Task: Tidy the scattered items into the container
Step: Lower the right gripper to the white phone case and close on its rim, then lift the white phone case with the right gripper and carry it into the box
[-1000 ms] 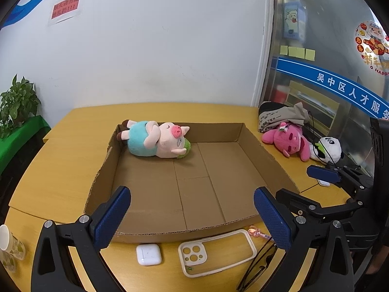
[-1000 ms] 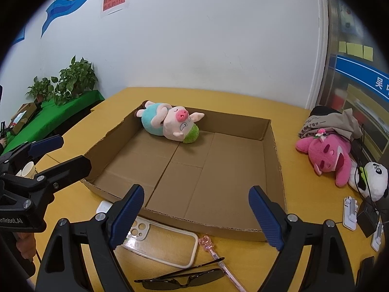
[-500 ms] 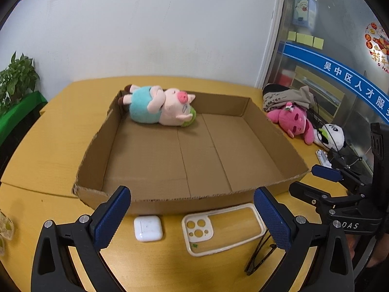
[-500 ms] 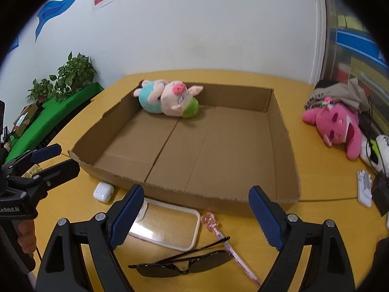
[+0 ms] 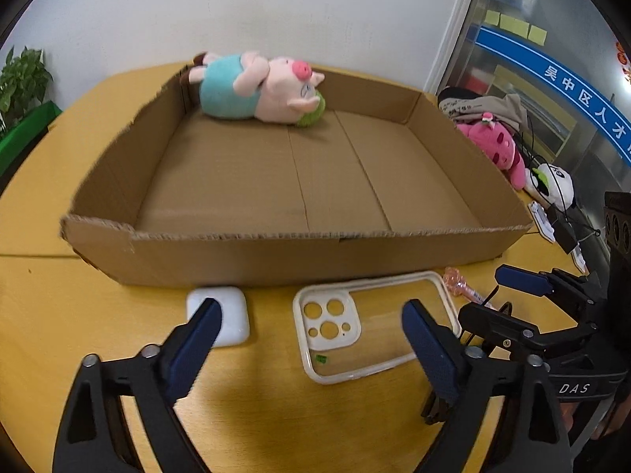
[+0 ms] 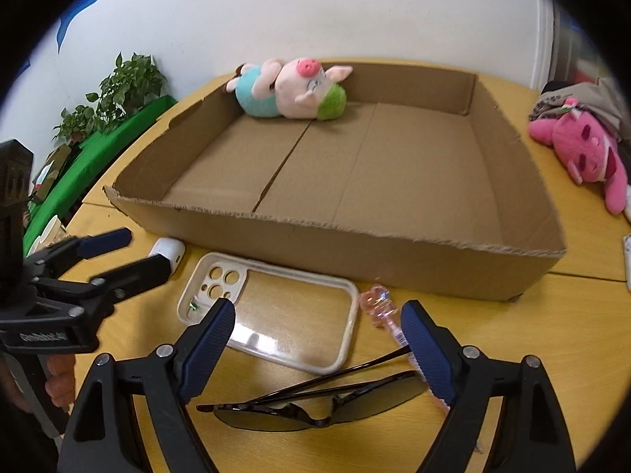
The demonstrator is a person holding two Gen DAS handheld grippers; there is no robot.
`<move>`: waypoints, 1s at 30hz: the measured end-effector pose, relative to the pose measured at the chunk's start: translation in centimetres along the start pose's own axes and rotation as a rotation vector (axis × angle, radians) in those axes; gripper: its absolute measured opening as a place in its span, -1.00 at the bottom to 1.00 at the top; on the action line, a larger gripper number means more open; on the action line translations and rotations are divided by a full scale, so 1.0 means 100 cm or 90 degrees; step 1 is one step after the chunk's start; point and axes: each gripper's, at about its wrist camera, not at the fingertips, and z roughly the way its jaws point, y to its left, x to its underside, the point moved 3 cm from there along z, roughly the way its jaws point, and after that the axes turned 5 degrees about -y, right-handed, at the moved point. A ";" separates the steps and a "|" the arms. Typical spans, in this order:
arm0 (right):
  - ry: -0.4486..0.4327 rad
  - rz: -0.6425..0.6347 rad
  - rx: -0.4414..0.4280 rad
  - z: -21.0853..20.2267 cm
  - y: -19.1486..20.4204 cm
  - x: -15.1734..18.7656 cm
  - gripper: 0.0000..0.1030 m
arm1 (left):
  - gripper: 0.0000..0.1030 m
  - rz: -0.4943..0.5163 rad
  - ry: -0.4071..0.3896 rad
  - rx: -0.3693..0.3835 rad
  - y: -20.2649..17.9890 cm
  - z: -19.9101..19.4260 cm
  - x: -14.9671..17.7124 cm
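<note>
So far only the pig plush [image 5: 260,90] is in the box [image 5: 299,252], lying in the far left corner. Everything else is on the table [image 5: 51,315] along the near wall: earbud case [image 5: 226,315] on the left, clear phone case [image 5: 374,325] in the middle, a pink pen [image 6: 388,315] and sunglasses [image 6: 315,406] to the right.

Left gripper [image 5: 311,339] has its jaws spread wide but closing a bit, nothing pinched. Right gripper [image 6: 317,343] is the same, easing shut over the sunglasses without touching them.

Most of the job is left, I'd say. A pink plush [image 6: 583,153] and a panda [image 5: 556,185] sit far right off the box; can't tell if they count. The pen's near end is hidden behind a right-gripper finger [image 6: 426,351].
</note>
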 end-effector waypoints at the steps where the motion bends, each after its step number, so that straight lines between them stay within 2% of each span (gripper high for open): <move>1: 0.004 0.001 -0.004 0.002 0.000 0.001 0.60 | 0.60 -0.005 0.011 0.001 0.001 0.004 0.003; 3: 0.014 0.002 -0.015 0.005 0.001 0.003 0.55 | 0.42 -0.021 0.028 -0.006 0.005 0.013 0.008; 5: 0.020 0.002 -0.023 0.008 0.001 0.005 0.51 | 0.06 -0.039 0.048 -0.005 0.009 0.021 0.012; 6: 0.024 0.003 -0.026 0.009 0.001 0.006 0.49 | -0.03 -0.043 0.056 -0.004 0.011 0.024 0.014; 10: 0.035 0.014 -0.036 0.014 -0.004 0.009 0.42 | -0.58 -0.045 0.093 -0.002 0.011 0.035 0.022; 11: 0.037 0.017 -0.039 0.015 -0.005 0.009 0.41 | -0.65 -0.042 0.091 -0.003 0.012 0.035 0.023; 14: 0.048 0.015 -0.043 0.019 -0.005 0.010 0.26 | -0.80 -0.040 0.099 0.003 0.014 0.037 0.021; 18: 0.071 0.012 -0.038 0.026 -0.006 0.015 0.05 | -0.83 -0.033 0.101 0.000 0.015 0.037 0.020; 21: 0.102 0.013 -0.025 0.036 -0.010 0.021 -0.21 | -0.85 -0.030 0.100 -0.003 0.015 0.037 0.020; 27: 0.107 -0.002 0.002 0.041 -0.011 0.021 -0.62 | -0.86 -0.025 0.101 -0.008 0.017 0.036 0.020; 30: 0.108 0.003 -0.002 0.041 -0.012 0.021 -0.74 | -0.87 -0.025 0.098 -0.016 0.020 0.034 0.020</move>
